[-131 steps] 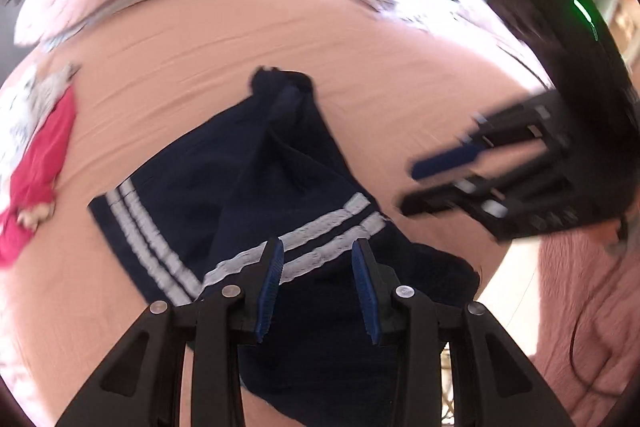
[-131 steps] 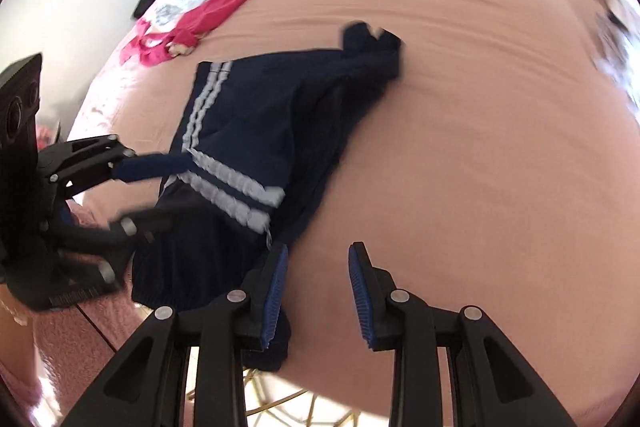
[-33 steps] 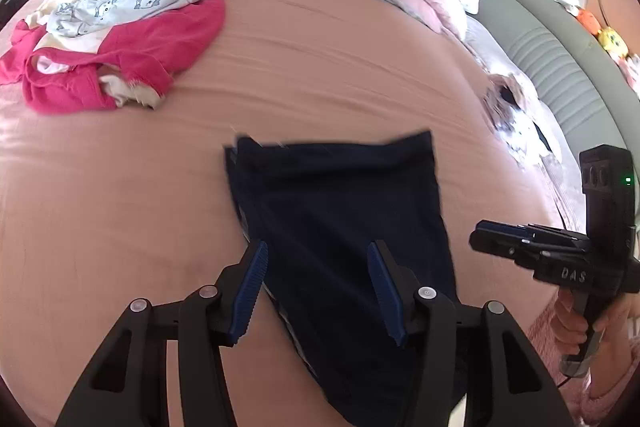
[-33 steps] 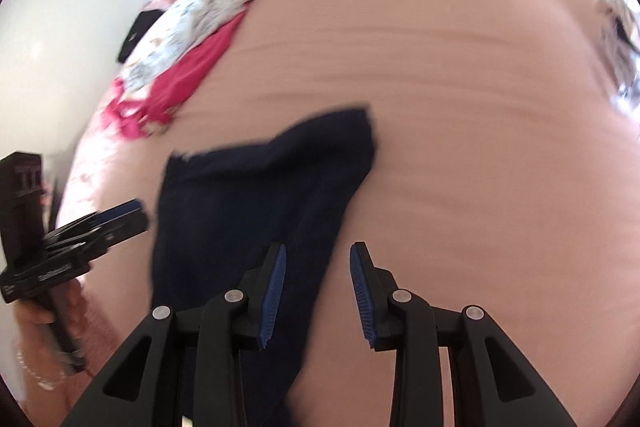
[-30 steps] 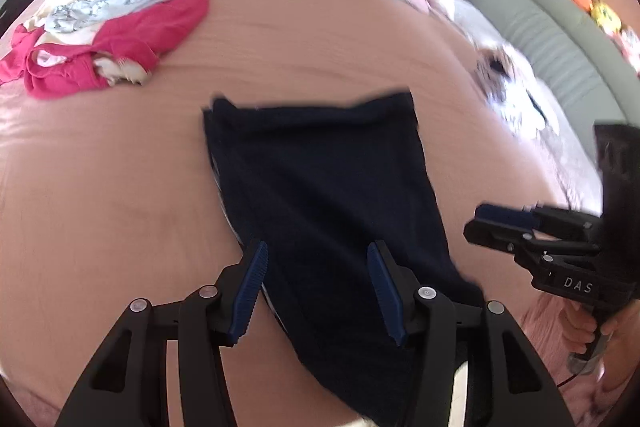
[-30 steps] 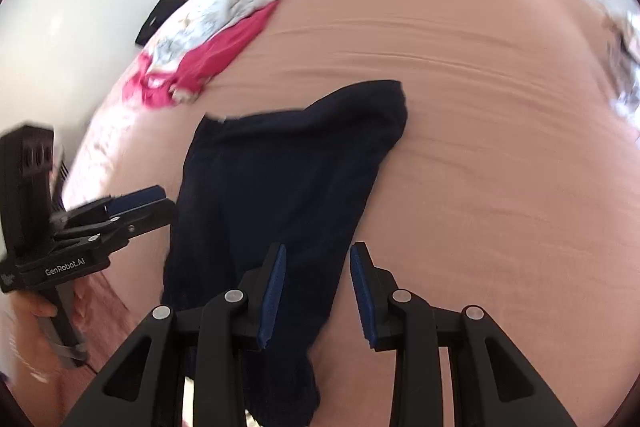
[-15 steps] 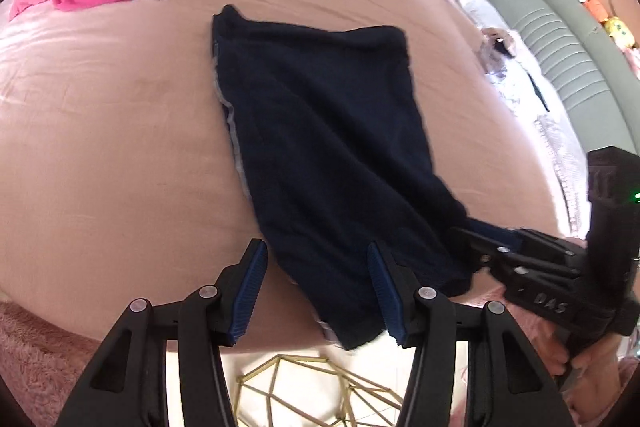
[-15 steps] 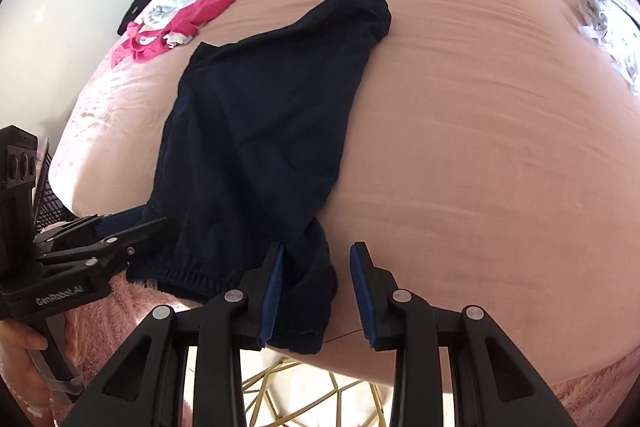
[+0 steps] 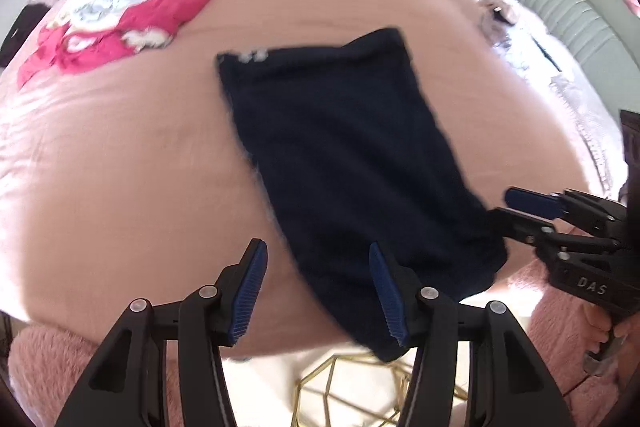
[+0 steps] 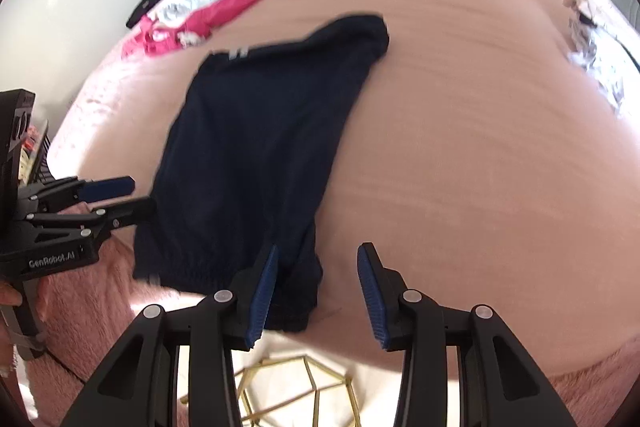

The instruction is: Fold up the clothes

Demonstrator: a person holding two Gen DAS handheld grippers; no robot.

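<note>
Nearest, the left gripper and right gripper both hang released, jaws spread and empty, above the near edge of the pink-sheeted bed. The folded dark navy garment lies flat between them, its near end drooping over that edge. Farther back lies a crumpled magenta-and-white heap of clothes.
</note>
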